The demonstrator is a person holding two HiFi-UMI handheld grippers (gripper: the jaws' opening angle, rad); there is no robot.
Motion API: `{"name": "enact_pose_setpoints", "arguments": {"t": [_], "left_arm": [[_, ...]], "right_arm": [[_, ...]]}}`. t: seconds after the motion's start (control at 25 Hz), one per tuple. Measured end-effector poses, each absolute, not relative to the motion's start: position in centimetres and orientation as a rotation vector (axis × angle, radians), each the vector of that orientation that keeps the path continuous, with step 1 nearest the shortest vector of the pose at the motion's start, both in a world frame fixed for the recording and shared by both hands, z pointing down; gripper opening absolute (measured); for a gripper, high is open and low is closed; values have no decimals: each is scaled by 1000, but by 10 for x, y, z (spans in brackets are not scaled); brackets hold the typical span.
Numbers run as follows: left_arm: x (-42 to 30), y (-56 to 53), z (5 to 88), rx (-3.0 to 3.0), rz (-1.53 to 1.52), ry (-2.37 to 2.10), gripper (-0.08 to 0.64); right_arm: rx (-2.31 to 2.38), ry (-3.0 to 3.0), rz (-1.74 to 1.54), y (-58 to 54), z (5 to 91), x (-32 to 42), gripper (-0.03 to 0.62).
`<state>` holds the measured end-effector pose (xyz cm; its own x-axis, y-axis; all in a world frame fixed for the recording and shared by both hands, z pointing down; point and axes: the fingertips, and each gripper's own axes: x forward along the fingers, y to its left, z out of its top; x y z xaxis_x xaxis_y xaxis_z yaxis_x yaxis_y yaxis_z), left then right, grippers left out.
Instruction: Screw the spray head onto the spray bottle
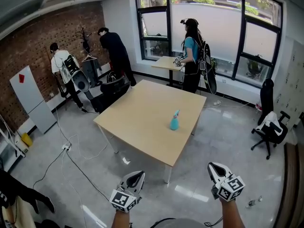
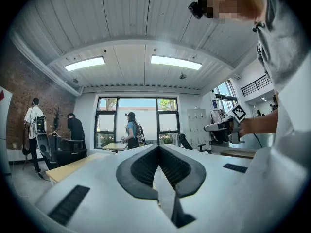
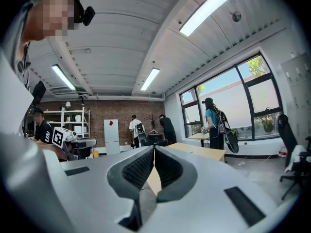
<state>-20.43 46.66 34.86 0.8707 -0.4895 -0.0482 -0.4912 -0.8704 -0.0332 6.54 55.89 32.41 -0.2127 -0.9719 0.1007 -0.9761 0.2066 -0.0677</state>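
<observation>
Apparently the tiny spray bottle point(image 1: 175, 121) carries its head, barely discernible.

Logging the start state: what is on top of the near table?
A teal spray bottle, upright, is all that shows on the table. Its head seems in place; whether it is screwed down is too small to tell. The spot under the bottle is covered.

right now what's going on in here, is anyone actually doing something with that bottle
Nothing is being handled yet. A person stands back from the table with the left gripper and the right gripper held out in front, both with jaws shut and empty. The teal spray bottle stands alone on the table, beyond both grippers and untouched. Whether its head is already screwed on is too small to tell. The other people are busy at the far side of the room.
</observation>
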Motion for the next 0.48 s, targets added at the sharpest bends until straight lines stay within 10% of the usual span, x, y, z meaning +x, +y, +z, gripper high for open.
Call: {"name": "enact_pose_setpoints", "arguments": {"t": [0.48], "left_arm": [[-183, 414, 370, -3057, 69, 780, 5]], "right_arm": [[1997, -2366, 198, 511, 335, 98, 8]]}}
